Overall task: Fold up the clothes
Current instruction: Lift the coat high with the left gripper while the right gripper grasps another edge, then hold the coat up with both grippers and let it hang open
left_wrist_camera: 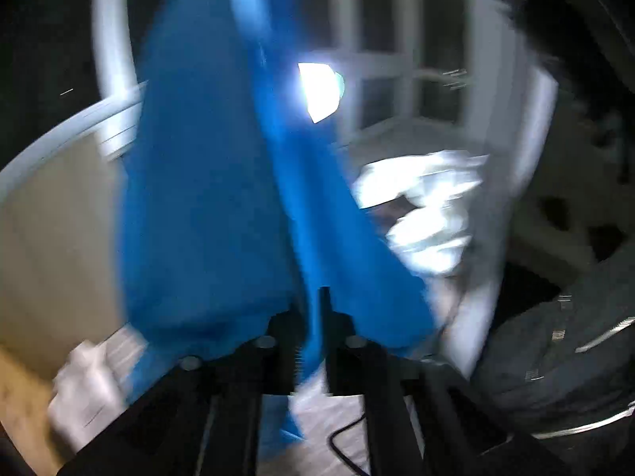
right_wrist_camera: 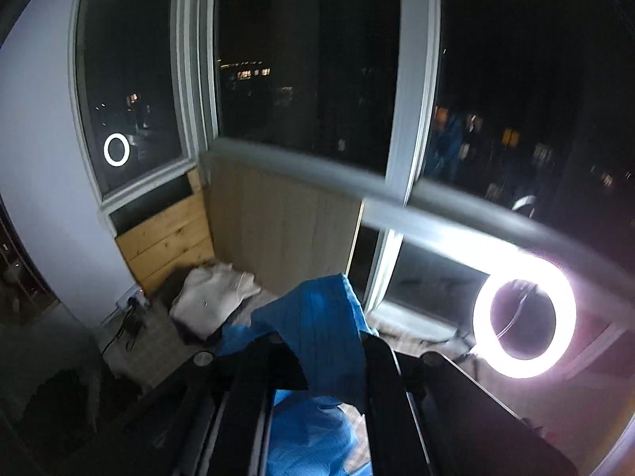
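Blue cloth [left_wrist_camera: 206, 182] hangs from both my grippers: left gripper [left_wrist_camera: 313, 317] and right gripper [right_wrist_camera: 317, 361] pinch its edge (lifted in air). Next I must spread it flat before folding.

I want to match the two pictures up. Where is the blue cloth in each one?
Left wrist view: the blue cloth fills the middle, hanging in tall folds from top to bottom above the left tool.
Right wrist view: it sits bottom centre, draped over the right tool and trailing below.
Shared landmark: the white window frame behind the cloth shows in both.
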`<state>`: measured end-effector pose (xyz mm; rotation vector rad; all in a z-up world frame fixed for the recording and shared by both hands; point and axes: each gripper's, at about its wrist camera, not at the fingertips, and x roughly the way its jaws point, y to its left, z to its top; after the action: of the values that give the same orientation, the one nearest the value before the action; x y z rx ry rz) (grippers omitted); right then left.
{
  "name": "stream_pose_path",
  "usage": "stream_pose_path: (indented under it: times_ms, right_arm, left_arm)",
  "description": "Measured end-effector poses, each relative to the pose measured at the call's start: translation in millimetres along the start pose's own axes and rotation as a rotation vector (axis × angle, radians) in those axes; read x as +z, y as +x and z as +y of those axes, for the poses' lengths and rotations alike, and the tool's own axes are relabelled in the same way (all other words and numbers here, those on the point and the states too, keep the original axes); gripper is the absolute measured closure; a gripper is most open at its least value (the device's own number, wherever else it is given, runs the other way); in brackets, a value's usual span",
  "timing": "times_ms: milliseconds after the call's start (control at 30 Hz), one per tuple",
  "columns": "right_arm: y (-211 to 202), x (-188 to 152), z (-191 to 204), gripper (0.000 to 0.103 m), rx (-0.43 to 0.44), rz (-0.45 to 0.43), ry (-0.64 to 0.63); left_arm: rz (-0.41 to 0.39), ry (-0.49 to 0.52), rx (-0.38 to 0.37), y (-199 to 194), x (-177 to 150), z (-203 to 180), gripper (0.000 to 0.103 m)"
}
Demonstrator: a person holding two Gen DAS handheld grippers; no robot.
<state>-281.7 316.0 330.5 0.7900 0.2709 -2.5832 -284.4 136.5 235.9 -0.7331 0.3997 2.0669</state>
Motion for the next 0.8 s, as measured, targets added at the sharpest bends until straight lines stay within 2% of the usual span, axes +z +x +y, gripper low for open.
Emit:
stream_pose_path:
  times_ms: [33, 100, 133, 333, 500, 567, 600, 633, 700, 800]
  right_arm:
    - [-4, 9, 8, 0.101, -0.029, 0.004, -0.015]
    - [-7, 23, 23, 0.101, -0.079, 0.012, -0.036]
    - [-6, 28, 29, 0.101, -0.102, 0.017, -0.041]
    - [18, 56, 61, 0.101, -0.206, 0.075, -0.042]
    - [71, 46, 85, 0.101, -0.187, 0.202, -0.054]
    - [96, 36, 93, 0.101, -0.173, 0.267, -0.052]
    - [102, 34, 97, 0.101, -0.172, 0.282, -0.053]
    - [108, 31, 100, 0.101, -0.172, 0.297, -0.053]
    - [111, 32, 108, 0.101, -0.171, 0.307, -0.061]
    - [94, 43, 116, 0.101, -0.164, 0.283, -0.079]
  left_arm:
    - [-0.018, 0.017, -0.025, -3, -1, -6, 0.074]
    - [-0.049, 0.048, -0.047, -11, -11, -11, 0.071]
    - [-0.054, 0.032, -0.038, -15, -17, -5, 0.071]
    - [0.038, -0.058, 0.006, -23, -59, 33, 0.070]
    - [0.012, -0.107, 0.002, -37, -82, 45, 0.070]
    - [0.001, -0.090, 0.056, -40, -86, 53, 0.069]
    - [-0.004, -0.097, 0.072, -40, -87, 60, 0.065]
    - [-0.009, -0.105, 0.089, -41, -88, 69, 0.057]
    - [-0.027, -0.145, 0.105, -40, -82, 90, 0.056]
    - [-0.050, -0.183, 0.064, -26, -67, 112, 0.048]
